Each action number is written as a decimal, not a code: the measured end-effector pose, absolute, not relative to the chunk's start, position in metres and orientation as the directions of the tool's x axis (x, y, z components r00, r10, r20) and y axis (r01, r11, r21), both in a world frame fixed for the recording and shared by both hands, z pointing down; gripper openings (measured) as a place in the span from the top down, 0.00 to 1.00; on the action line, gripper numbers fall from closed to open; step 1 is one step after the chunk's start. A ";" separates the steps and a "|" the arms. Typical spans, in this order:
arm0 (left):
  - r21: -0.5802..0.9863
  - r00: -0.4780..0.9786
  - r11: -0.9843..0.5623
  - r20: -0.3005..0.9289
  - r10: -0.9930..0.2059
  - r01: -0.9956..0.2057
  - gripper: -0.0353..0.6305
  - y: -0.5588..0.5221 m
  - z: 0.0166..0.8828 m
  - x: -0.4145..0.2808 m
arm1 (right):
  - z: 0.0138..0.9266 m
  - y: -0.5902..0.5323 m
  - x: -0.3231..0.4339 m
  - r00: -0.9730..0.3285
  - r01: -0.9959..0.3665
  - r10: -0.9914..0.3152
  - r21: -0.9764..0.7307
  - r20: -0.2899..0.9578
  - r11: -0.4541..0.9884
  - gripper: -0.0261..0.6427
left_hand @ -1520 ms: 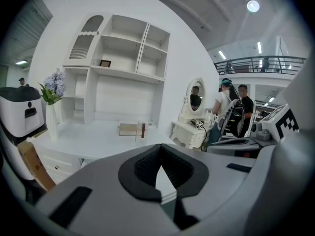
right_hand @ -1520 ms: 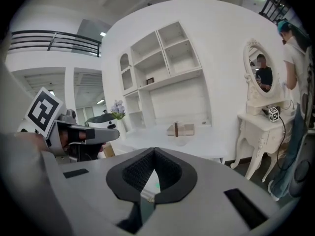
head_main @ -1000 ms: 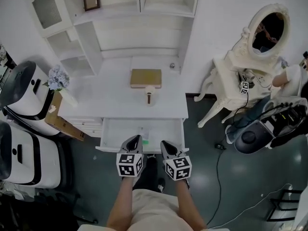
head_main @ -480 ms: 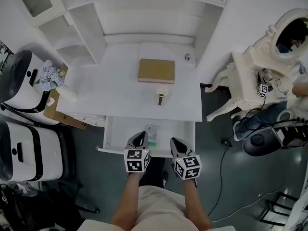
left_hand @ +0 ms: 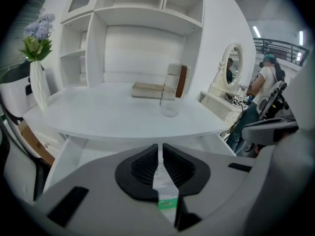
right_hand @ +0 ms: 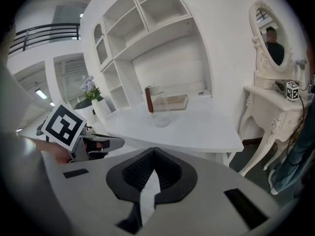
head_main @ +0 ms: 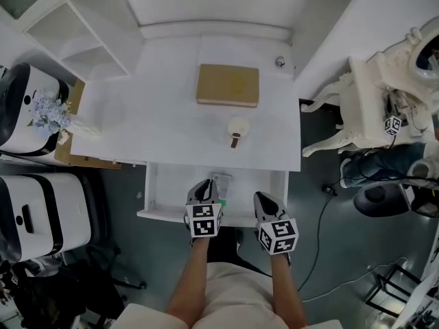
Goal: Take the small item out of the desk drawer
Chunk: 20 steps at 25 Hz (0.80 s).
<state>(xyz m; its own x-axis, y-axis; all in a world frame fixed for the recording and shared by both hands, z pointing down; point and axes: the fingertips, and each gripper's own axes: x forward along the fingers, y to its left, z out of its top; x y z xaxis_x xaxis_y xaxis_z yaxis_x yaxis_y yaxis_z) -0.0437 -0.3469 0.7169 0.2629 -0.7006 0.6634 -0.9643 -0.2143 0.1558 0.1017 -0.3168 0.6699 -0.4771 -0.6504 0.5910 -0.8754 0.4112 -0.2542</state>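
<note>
Inside the open drawer (head_main: 158, 214) under the bench's (head_main: 151, 122) front edge, the small item (head_main: 221, 184), a white packet with a green end, lies flat just right of the left hand-held gripper's (head_main: 204, 186) tip. It shows through the slit between those jaws, which are barely apart and opening, not pressing it. The right hand-held gripper (head_main: 262, 199) hovers clenched and empty over the drawer's front rim.

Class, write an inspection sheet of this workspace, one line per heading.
Surface: white desk, drawer pulled open.
Job's things: small white-and-green packet lying in the drawer.
Clutter: brown book and glass on the desk.
Claws: left claw over the packet, jaws opening by a slit, not gripping; right claw shut, empty.
Cables: one black cable on the floor right of the desk.
Surroundings: flower vase, white machines left; vanity table right.
</note>
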 end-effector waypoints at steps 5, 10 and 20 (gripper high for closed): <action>0.173 0.268 -0.207 0.700 -0.662 -0.963 0.84 -0.351 0.753 -0.030 | 0.692 -0.321 0.113 -0.476 -0.877 -0.632 -0.275 0.612 0.394 0.92; 0.178 0.266 -0.201 0.733 -0.626 -0.963 0.77 -0.358 0.779 -0.020 | 0.705 -0.325 0.117 -0.477 -0.877 -0.615 -0.286 0.628 0.387 0.92; 0.196 0.287 -0.223 0.805 -0.519 -0.955 0.50 -0.355 0.824 0.000 | 0.716 -0.324 0.127 -0.466 -0.884 -0.614 -0.307 0.637 0.352 0.92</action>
